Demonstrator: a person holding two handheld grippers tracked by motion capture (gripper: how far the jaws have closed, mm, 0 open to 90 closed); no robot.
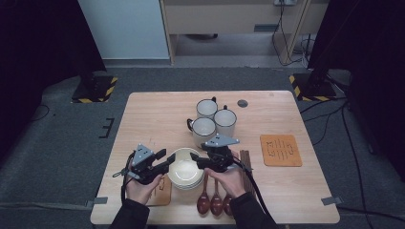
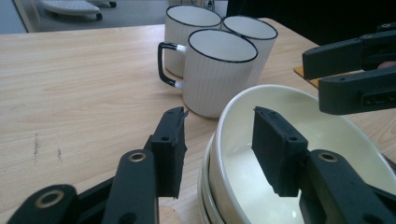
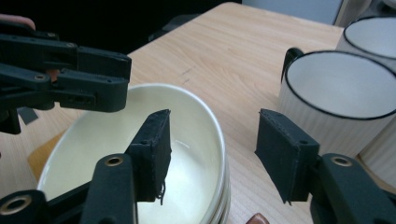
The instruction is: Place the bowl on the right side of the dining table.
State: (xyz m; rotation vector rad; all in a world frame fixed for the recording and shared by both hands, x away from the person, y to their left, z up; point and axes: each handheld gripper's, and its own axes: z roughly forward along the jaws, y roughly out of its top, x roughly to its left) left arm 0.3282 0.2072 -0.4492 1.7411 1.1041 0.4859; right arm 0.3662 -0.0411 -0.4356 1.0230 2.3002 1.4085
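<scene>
Bowls [image 1: 184, 172] stacked mid-table, 3 mugs [image 1: 204, 130] behind, spoons [image 1: 216, 200] front-right, mat [image 1: 280, 150] right.

From my feed it's a pretty dim room, dark grey carpet floor [image 1: 57, 157] all round a light wooden table [image 1: 157, 112]. Black curtains [image 1: 43, 38] hang on both sides, each by a stand base with yellow-black hazard tape [image 1: 95, 88]. At the back there's a pale blue-grey wall panel [image 1: 125, 28] and a light wood desk frame [image 1: 229, 19] with cables [image 1: 282, 38] trailing underneath. Bits of grey tape [image 1: 331, 201] mark the floor by the table's near corners
</scene>
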